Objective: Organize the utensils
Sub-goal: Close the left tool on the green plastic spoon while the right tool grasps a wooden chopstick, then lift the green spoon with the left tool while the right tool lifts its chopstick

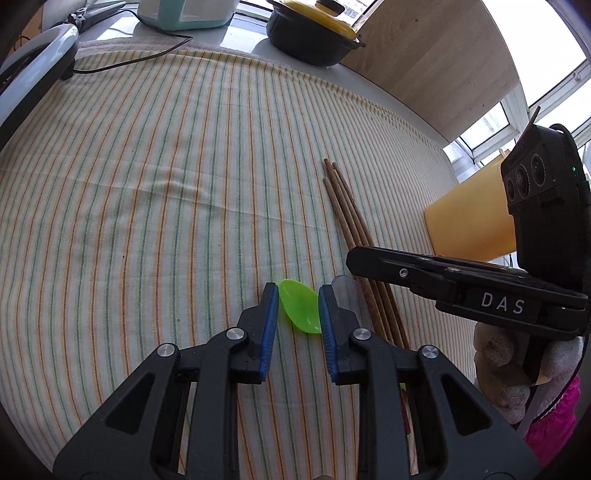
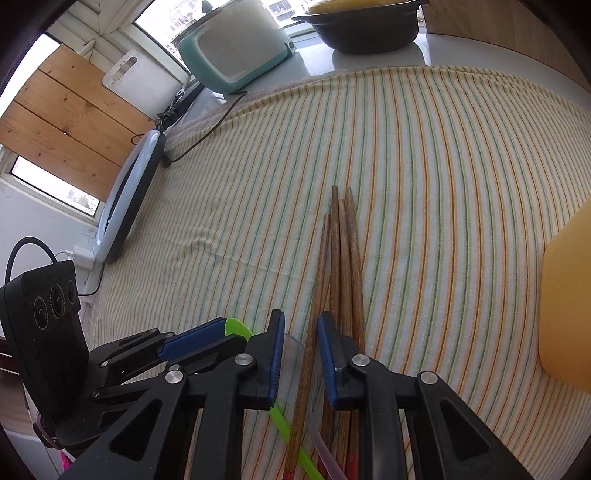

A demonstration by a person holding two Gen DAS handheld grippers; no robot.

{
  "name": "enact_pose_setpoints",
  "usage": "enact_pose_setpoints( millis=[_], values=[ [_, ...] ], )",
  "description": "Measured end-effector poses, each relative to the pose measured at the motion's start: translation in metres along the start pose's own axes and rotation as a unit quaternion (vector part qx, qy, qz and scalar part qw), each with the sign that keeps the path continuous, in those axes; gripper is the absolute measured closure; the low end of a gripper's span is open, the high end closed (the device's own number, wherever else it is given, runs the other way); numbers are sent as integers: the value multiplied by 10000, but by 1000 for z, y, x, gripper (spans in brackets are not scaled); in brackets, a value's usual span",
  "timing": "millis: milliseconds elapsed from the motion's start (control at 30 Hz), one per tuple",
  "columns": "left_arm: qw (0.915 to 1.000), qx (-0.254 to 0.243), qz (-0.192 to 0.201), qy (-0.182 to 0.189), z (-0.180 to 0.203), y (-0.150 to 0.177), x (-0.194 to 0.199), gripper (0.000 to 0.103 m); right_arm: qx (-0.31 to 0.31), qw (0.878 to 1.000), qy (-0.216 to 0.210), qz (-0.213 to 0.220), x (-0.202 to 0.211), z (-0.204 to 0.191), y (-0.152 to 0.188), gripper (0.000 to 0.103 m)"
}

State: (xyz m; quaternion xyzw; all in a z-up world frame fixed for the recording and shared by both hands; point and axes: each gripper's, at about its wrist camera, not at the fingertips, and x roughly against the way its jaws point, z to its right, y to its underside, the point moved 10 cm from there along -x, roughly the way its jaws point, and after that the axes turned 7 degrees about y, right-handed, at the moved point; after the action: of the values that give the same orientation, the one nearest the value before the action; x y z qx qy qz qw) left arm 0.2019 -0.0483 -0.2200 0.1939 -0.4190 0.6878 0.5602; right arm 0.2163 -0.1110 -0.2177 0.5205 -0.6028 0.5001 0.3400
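Note:
A green plastic spoon point(image 1: 300, 305) lies on the striped cloth point(image 1: 166, 184), its bowl between the fingers of my open left gripper point(image 1: 297, 308). A clear plastic spoon point(image 1: 345, 295) lies just right of it. Several brown wooden chopsticks point(image 1: 345, 210) lie in a bundle to the right. In the right wrist view my right gripper point(image 2: 301, 334) is open above the chopsticks point(image 2: 341, 258), with one chopstick running between its fingers. The green spoon's handle point(image 2: 291, 439) and the clear spoon point(image 2: 295, 354) pass under it. The left gripper point(image 2: 192, 341) shows at the left.
A yellow board point(image 1: 469, 218) lies at the right, also seen in the right wrist view point(image 2: 569, 314). A dark pot with a yellow lid point(image 1: 314, 33), a teal cooker point(image 2: 236, 48), a ring light point(image 2: 129, 199) and a black cable point(image 1: 129, 62) stand along the far and left edges.

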Motion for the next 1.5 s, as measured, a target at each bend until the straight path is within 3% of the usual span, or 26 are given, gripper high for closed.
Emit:
enact_pose_setpoints(
  millis=[100,233,333,500,933,1500],
  values=[
    [10000,-45,31,-33,0,-1,0,82,-5,10000,36,-33,-4,0,-1,87],
    [9999,-67,63,-144,-2,-1,-2,96,1,9999,130,-30,-8,2,-3,90],
    [9998,-15,99,-146,-5,-4,-3,100,17,9998,207,-26,-8,1,-6,93],
    [9997,-43,168,-183,-5,-4,1,100,-2,9997,245,-13,-7,4,-5,99],
    [9979,-187,538,-296,-3,-14,41,102,171,9995,46,269,19,-7,-2,99],
    [9897,-626,1221,-403,23,-36,107,103,477,9917,158,1181,97,-4,2,99]
  ],
)
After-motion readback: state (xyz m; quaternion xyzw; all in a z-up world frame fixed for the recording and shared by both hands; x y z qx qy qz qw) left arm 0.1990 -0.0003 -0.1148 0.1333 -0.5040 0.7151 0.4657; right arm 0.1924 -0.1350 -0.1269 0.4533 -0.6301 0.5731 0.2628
